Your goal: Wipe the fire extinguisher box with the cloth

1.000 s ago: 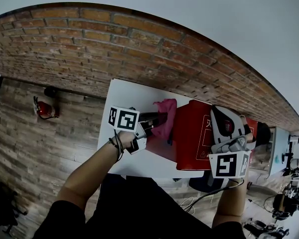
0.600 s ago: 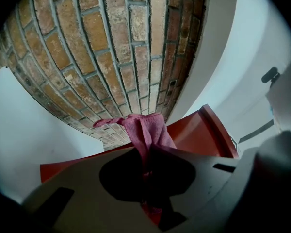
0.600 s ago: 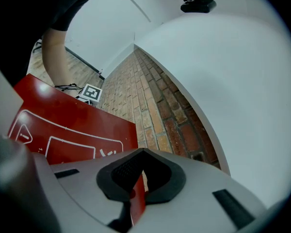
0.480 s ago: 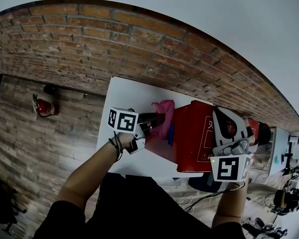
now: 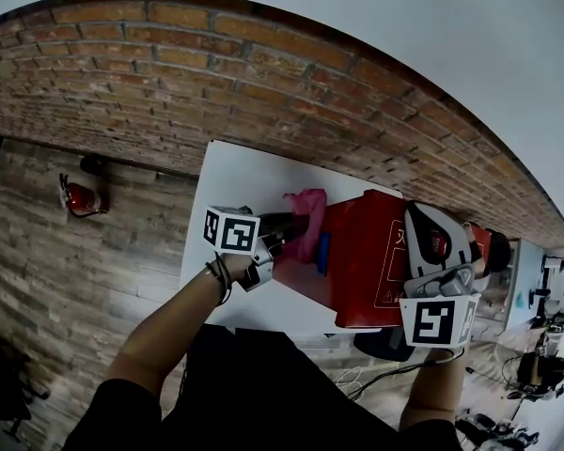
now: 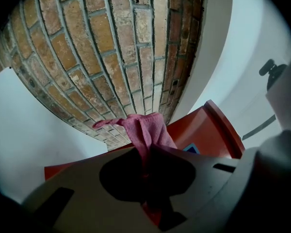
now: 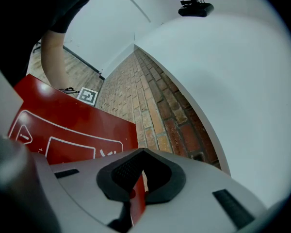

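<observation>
Our left tool is clamped on the pink cloth. A fold of it is pinched between the pads, and the loose rest bunches up past the tips. The cloth lies against the left side of the red fire extinguisher box, up by its top edge. The tool itself points roughly level across the bench, and its marker cube faces up at us.

Our right tool is closed on the box itself. A thin red edge of the panel runs between its two dark pads, which press on it from either side. From the head view this tool reaches over the top of the box from the near side.

The box stands on the right end of the white bench and takes up most of the depth between the near edge and the far edge. The cloth is about midway along the bench, nearer the far edge.

Beyond that far edge rises a brick wall. A small red fire extinguisher stands on the wooden floor, well apart from the left end.
</observation>
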`<state>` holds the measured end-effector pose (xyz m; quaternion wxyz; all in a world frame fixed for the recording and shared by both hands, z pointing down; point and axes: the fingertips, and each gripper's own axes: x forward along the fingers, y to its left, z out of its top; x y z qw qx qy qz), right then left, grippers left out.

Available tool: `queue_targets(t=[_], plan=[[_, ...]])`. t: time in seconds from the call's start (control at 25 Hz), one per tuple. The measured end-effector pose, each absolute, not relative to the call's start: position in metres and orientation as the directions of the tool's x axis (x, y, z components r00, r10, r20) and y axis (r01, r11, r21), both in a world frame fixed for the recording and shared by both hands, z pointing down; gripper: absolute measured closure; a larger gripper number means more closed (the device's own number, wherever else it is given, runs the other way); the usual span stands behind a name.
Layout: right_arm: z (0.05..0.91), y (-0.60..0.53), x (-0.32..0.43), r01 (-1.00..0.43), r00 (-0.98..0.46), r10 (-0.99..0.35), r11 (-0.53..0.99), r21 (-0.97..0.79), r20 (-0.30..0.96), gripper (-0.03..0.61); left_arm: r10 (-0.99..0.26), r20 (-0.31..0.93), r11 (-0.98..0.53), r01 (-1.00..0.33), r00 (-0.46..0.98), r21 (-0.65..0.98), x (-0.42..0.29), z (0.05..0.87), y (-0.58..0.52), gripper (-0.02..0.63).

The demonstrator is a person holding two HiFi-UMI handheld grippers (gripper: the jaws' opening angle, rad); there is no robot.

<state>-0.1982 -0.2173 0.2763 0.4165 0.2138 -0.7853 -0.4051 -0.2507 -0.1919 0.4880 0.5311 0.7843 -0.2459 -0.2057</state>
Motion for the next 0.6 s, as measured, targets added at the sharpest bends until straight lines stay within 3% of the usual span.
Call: queue_targets(t=[0.6], plan=[[0.279, -0.217, -0.198, -0.004, -0.565, -0.667, 0.590, 0.807, 0.485, 0.560, -0.643, -0.030, -0.318, -0.231, 0.765, 0.920, -0.253, 0.519, -0.192, 0.545]])
